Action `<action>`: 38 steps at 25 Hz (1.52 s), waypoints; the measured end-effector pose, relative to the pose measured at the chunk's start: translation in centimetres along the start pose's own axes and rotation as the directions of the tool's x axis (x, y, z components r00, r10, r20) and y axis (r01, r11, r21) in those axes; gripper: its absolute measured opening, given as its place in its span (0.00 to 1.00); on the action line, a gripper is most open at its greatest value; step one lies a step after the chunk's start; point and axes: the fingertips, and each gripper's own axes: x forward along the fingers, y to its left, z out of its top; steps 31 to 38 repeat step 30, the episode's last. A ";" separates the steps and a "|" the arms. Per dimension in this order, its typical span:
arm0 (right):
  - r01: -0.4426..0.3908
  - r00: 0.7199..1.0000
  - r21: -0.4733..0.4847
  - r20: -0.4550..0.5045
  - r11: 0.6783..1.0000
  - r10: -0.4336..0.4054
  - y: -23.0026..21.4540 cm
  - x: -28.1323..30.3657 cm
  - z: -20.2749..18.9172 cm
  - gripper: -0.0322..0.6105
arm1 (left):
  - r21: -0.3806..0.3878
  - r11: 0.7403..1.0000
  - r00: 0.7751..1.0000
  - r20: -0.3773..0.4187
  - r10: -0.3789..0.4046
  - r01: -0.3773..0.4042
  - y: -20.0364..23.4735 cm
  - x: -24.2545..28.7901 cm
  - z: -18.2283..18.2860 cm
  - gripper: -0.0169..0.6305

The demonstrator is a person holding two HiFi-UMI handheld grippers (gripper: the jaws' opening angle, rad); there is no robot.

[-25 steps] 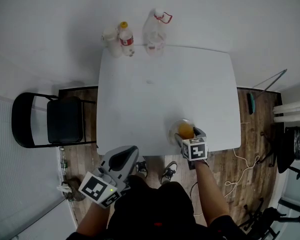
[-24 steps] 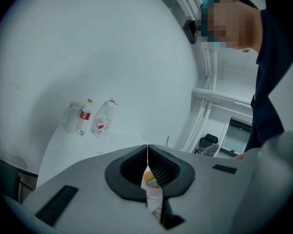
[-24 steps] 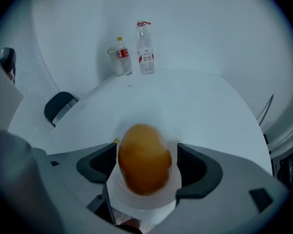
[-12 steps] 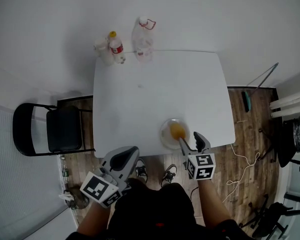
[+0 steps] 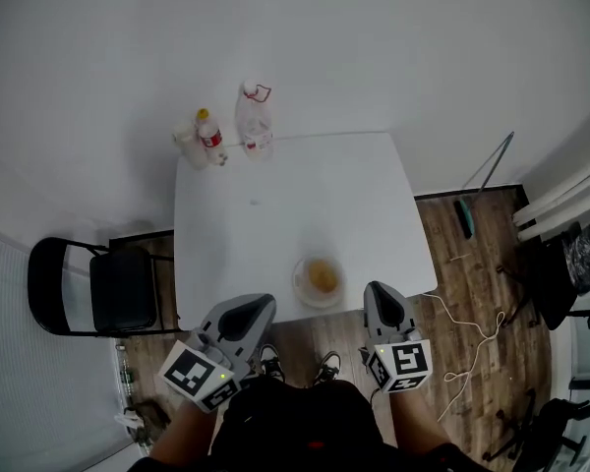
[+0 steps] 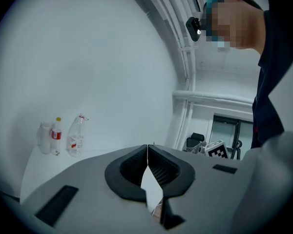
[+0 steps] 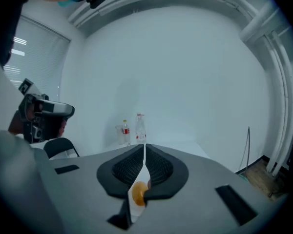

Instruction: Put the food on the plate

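The white table (image 5: 275, 200) is lying mostly bare, leaving a wide open stretch across its middle and right side where a gripper could pass. 3 containers are crowding the far left corner, standing close together: a cup (image 5: 186, 144), a small bottle (image 5: 209, 136) and a taller clear bottle (image 5: 254, 124). The plate (image 5: 298, 285) with the food (image 5: 323, 275) is occupying the near edge, right of centre. A folding chair (image 5: 123, 288) is blocking the table's left side. The wall (image 5: 324, 47) is closing off the far edge.
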 end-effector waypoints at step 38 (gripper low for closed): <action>-0.095 0.967 -0.060 0.230 0.994 0.107 1.1 -7.5 12.4 0.08 | 0.172 0.984 0.993 0.103 -0.066 0.048 -5.8 0.9 6.4 0.06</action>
